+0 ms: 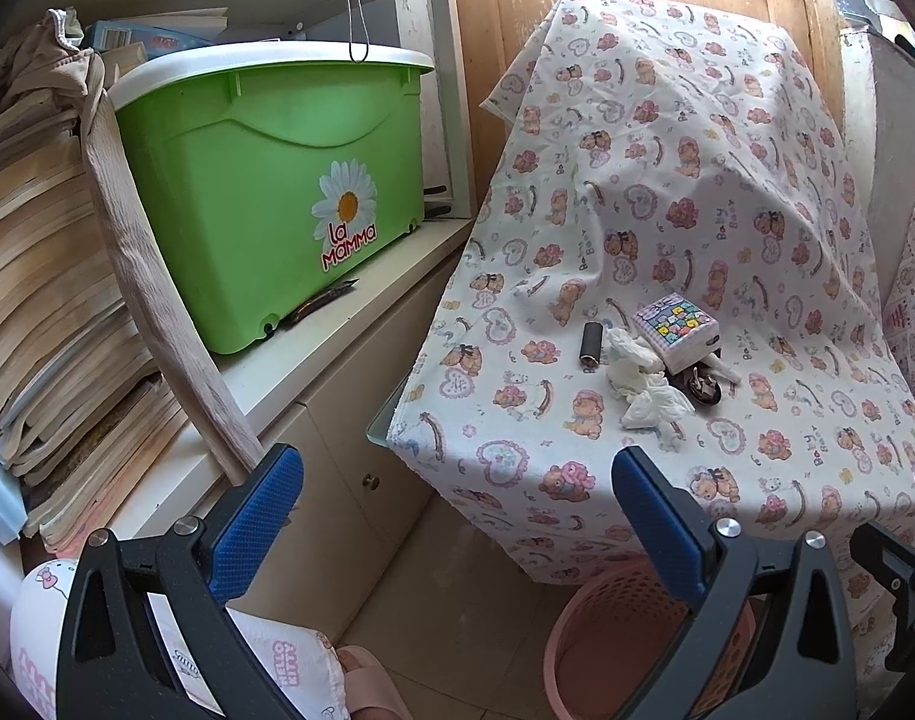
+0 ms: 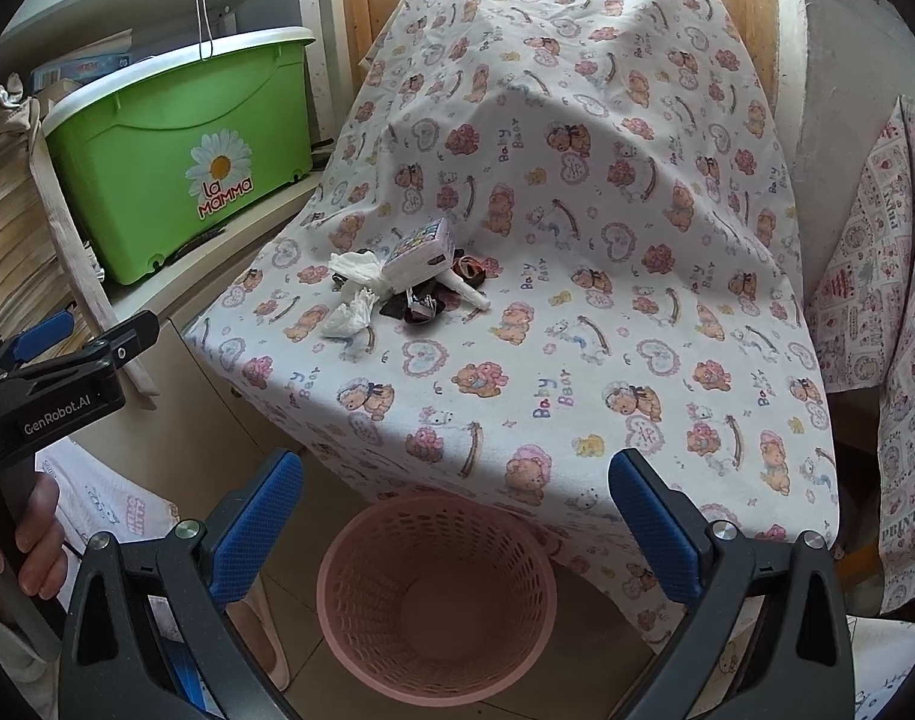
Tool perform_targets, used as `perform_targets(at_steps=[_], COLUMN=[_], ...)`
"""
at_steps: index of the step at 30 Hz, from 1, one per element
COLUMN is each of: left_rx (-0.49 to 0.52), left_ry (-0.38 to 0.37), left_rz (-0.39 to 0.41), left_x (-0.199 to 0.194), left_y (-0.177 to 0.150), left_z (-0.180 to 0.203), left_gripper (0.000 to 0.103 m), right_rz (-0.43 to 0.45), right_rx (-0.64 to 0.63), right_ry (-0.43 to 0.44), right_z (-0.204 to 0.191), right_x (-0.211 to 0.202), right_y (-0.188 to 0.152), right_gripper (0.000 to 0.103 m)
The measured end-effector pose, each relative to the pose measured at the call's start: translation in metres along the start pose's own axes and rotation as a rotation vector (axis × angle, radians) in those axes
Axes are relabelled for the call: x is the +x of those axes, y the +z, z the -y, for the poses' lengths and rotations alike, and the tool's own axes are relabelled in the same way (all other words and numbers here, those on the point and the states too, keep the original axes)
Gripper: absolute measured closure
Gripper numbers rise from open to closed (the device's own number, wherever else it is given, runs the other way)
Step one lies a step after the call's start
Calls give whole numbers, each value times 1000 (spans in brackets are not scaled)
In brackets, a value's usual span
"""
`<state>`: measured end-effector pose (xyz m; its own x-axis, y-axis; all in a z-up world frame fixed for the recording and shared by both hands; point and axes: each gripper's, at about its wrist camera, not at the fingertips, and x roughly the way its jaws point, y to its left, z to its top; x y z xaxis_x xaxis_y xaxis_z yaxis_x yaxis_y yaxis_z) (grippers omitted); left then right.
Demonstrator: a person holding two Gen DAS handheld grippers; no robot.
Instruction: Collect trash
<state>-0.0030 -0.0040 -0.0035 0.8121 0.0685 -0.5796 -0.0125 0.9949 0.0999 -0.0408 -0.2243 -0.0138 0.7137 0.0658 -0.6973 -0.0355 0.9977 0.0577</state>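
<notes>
Pink basket point(image 2: 436, 594) on the floor holds nothing

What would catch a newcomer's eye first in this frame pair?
Likely the bright green storage box with its daisy logo, sitting on the cabinet at left. Next, the teddy-bear-print cloth draped over the table, with a small heap on it: crumpled white tissues beside a small patterned box. On the floor in front stands an empty pink mesh basket, framed by the open right gripper.

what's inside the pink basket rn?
Nothing visible: the pink basket shows a bare bottom and mesh walls in the right wrist view. In the left wrist view a finger covers most of it.
</notes>
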Motion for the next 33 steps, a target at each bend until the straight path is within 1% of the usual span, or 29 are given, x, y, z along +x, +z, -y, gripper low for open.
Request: perform_targets(at_steps=[9, 20, 23, 25, 30, 33], left_rx=[12, 21, 31, 35, 47, 46], left_ry=[1, 4, 10, 12, 13, 13], left_rz=[-12, -14, -10, -9, -10, -9], left_x=[3, 5, 5, 5, 6, 8], left_y=[-1, -2, -3, -4, -6, -5], left_z=[5, 5, 6, 7, 9, 9], left_gripper=[1, 1, 1, 1, 1, 1], right_rz=[-10, -28, -19, -12, -22, -32], right_rx=[-1, -58, -70, -64, -31, -32], right_ry=[1, 13, -13, -24, -9, -15], right_z=[1, -11, -12, -10, -5, -4], right_x=[1, 3, 2, 2, 2, 6], right_y=[1, -3, -3, -2, -2, -3], right_gripper=[0, 0, 0, 0, 0, 0])
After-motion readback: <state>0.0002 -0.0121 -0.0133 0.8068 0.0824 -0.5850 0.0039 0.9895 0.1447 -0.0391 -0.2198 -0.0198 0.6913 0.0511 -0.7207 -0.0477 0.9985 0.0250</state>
